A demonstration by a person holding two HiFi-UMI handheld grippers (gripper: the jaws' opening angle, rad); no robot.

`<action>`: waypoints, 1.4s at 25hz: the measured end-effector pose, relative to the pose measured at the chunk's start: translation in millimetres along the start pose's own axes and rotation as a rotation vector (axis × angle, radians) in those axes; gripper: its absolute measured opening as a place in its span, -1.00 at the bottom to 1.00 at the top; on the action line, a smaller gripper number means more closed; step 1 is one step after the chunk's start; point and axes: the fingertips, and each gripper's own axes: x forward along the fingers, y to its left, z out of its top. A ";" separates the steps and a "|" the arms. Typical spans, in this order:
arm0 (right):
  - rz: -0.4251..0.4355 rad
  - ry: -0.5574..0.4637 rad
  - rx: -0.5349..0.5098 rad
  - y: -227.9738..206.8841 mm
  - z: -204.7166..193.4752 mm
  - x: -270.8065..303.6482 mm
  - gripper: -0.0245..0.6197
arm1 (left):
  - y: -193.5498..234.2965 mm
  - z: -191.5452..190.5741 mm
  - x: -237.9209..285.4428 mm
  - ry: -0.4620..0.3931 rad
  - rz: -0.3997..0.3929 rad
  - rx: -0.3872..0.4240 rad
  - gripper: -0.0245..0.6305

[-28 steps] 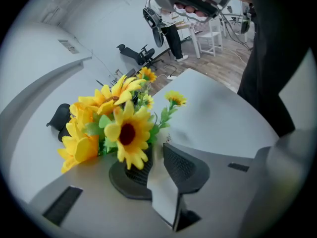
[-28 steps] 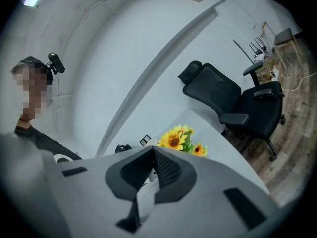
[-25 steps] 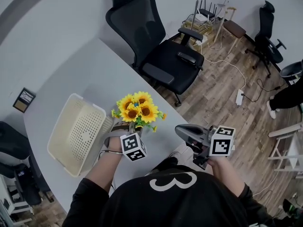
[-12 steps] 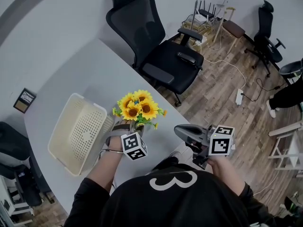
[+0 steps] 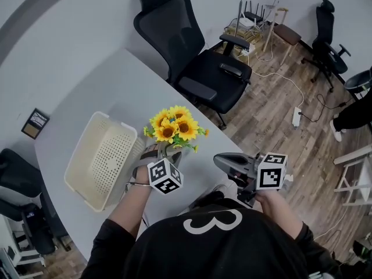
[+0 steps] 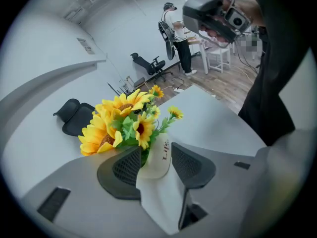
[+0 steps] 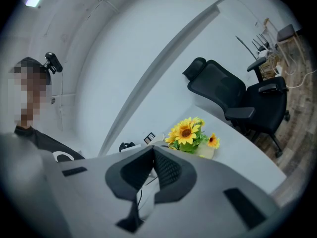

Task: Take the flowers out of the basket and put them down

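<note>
– Where were the sunflowers?

– Outside the cream basket, just beside its right wall, upright in a small cream pot on the grey tabletop.

– And the left claw?

– Its jaws were opening, with the pot between them. The left pad lay against the pot's side, while a gap showed at the right pad, so there was no squeeze on it.

– The right claw?

– Its jaws were together with nothing between them. It was held off the tabletop's near edge, well apart from the flowers.

– Anything in the basket?

– Only its perforated bottom showed. A black office chair stood beyond the tabletop's far edge.
</note>
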 end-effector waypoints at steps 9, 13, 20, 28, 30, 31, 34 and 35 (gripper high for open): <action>0.003 0.018 -0.038 27.5 -20.3 6.3 -0.90 | -11.7 -7.4 -38.9 -0.065 -0.005 -0.091 -0.37; 0.001 0.044 -0.060 40.7 -35.2 3.7 -0.90 | -20.7 0.6 -60.0 -0.141 -0.063 -0.270 -0.37; 0.066 0.067 -0.123 67.0 -34.0 4.6 -0.90 | -34.2 44.7 -133.9 -0.365 -0.121 -0.470 -0.75; 0.161 0.089 -0.158 98.0 -33.4 -25.1 -0.90 | -59.9 106.4 -213.3 -0.531 -0.087 -0.717 -0.89; 0.186 0.100 -0.173 108.2 -37.5 -37.4 -0.90 | -74.0 115.4 -224.8 -0.550 -0.092 -0.777 -0.89; 0.198 0.107 -0.181 113.7 -40.8 -43.9 -0.90 | -82.3 120.3 -230.6 -0.567 -0.099 -0.804 -0.89; 0.220 0.130 -0.206 127.8 -52.6 -65.9 -0.90 | -105.8 135.9 -247.6 -0.623 -0.103 -0.869 -0.89; 0.223 0.136 -0.220 132.3 -56.2 -73.7 -0.90 | -112.8 139.8 -252.1 -0.629 -0.094 -0.883 -0.89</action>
